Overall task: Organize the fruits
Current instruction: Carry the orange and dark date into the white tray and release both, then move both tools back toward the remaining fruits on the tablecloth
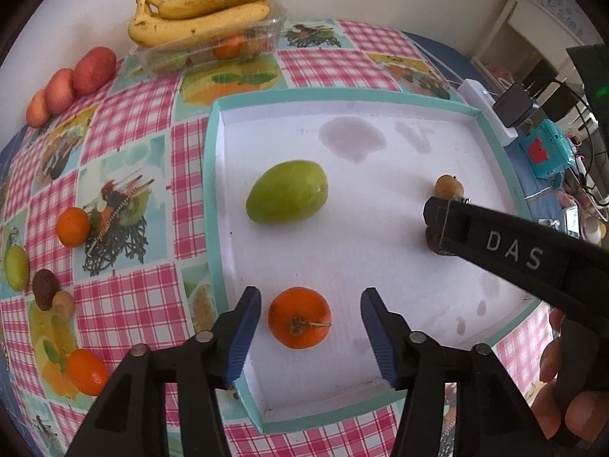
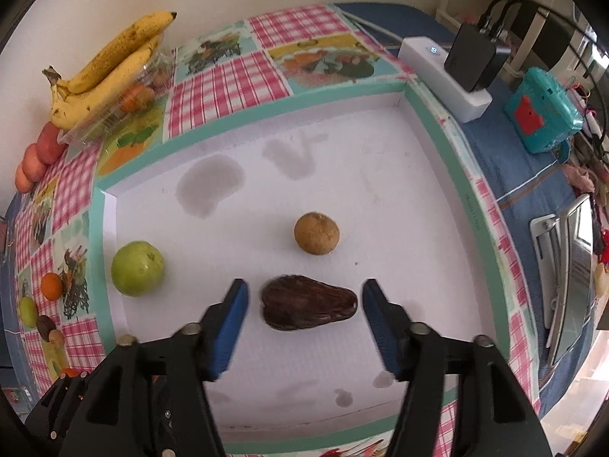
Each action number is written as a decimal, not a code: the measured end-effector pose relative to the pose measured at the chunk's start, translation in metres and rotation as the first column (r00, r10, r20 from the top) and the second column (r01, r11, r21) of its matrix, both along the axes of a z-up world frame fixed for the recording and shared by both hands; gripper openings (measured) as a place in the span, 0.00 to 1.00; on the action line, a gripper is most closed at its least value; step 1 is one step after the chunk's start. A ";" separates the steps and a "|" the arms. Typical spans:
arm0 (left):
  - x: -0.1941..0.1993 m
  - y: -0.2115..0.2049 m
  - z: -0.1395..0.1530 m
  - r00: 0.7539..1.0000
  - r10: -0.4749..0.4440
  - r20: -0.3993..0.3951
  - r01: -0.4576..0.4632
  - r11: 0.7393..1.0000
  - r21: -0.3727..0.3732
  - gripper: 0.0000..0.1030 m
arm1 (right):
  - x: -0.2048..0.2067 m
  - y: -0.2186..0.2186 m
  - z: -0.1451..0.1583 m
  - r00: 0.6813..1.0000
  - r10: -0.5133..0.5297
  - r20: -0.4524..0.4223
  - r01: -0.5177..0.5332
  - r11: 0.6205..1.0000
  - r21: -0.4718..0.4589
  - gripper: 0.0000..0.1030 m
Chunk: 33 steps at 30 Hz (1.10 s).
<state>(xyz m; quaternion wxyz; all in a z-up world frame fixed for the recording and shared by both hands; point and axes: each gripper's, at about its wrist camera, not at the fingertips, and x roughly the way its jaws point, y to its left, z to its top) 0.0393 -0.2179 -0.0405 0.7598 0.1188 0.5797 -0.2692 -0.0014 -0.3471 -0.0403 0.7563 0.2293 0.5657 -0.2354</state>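
Your left gripper (image 1: 311, 333) hangs low over the near edge of the white tray (image 1: 380, 266), its jaws spread wide with a tangerine (image 1: 299, 317) lying between the blue pads, touching neither. Your right gripper (image 2: 304, 323) is likewise spread, with a dark brown wrinkled fruit (image 2: 309, 307) lying on the tray floor between its pads, free of both. In the left view that gripper's black finger reaches in from the right, and the dark fruit (image 1: 434, 242) peeks out from under its tip.

Farther in on the tray sit a green mango (image 1: 287, 191) toward the left wall and a small tan round fruit (image 2: 316, 233) near the middle right; the two are well apart. Grey damp-looking patches mark the tray floor beyond them.

Off the tray to your left, on the pink checked tablecloth (image 1: 133, 297), lie a tangerine at the near edge (image 1: 86, 372), then a small tan fruit (image 1: 63, 303) touching a dark brown one (image 1: 45, 289), a small green fruit (image 1: 16, 268), and another tangerine (image 1: 73, 227).

At the far side, against the wall, three red apples (image 1: 72, 85) stand in a row. Beside them a clear plastic box (image 1: 213, 47) holds more fruit, with a bunch of bananas (image 1: 205, 9) resting across its top. To the far right, off the cloth, sit a white power strip (image 2: 443, 78) and a turquoise box (image 2: 542, 110).
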 end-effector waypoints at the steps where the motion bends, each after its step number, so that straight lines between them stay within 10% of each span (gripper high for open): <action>1: 0.000 0.000 0.002 1.000 0.000 0.005 0.000 1.000 -0.002 0.62 | -0.001 -0.001 0.003 1.000 -0.001 0.007 0.001 1.000 -0.003 0.66; 19: 0.033 0.056 0.034 0.974 0.177 0.140 -0.176 0.984 -0.017 0.99 | -0.007 -0.010 0.024 0.996 -0.027 0.082 0.031 0.999 -0.038 0.85; 33: 0.066 0.140 0.046 0.893 0.372 0.254 -0.385 0.923 0.003 1.00 | -0.005 -0.005 0.033 0.987 -0.027 0.161 0.037 0.998 -0.055 0.90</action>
